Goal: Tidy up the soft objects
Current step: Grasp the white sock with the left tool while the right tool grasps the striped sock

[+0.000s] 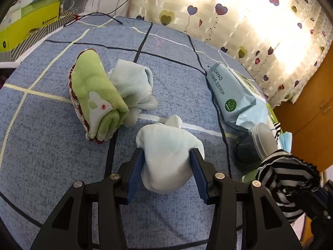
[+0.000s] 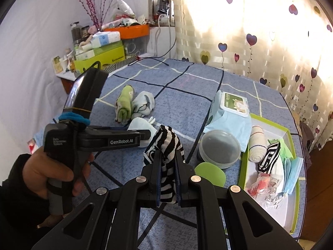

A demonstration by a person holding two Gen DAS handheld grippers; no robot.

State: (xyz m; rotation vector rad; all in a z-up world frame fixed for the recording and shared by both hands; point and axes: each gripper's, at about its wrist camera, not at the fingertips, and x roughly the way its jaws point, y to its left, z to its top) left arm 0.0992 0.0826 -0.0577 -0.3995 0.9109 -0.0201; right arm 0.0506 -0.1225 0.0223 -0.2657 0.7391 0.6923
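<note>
1. Left wrist view: the left gripper has its blue fingers on either side of a pale blue cloth, pads touching its flanks. The cloth bulges ahead of and behind the fingers and rests on the bed.
2. Right wrist view: the right gripper is clamped nearly together on a striped sock, which sticks up beyond the fingertips and hangs down between them, clear of the bed.
3. Ahead and left of the left fingers lie a green cloth and another pale cloth, touching each other.
4. To the right of the right fingers sits a green tray, already holding a white roll, a second striped sock and masks. I judge it the likely destination.
5. Between the right fingers and the tray stand a lidded tub and a wipes pack.
6. Risks, as I judge them:
   - The left hold looks light on a bulky bundle; lifted fast, the cloth could slide out or unroll.
   - Swinging the sock towards the tray could knock the tub.
   - The sock's loose tail could snag the tray rim and land half outside.
   - Both grippers are close together, so they could collide.
</note>
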